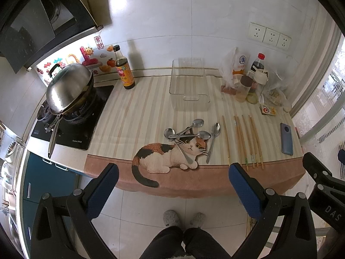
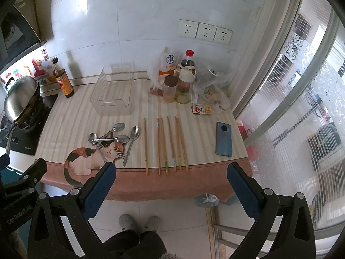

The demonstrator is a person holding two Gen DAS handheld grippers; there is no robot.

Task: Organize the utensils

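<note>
Several metal spoons (image 1: 189, 137) (image 2: 114, 139) lie piled on the striped mat over the cat picture. Several wooden chopsticks (image 1: 248, 141) (image 2: 170, 144) lie side by side to their right. A clear plastic bin (image 1: 189, 84) (image 2: 113, 92) stands empty behind the spoons. My left gripper (image 1: 173, 172) is open and empty, held off the counter's front edge below the spoons. My right gripper (image 2: 172, 172) is open and empty, in front of the chopstick ends.
A wok with lid (image 1: 69, 88) sits on the stove at left, a sauce bottle (image 1: 124, 69) beside it. Jars, bottles and bags (image 2: 181, 82) crowd the back right. A phone (image 2: 224, 139) lies at the right edge. The person's feet (image 1: 183, 218) are below.
</note>
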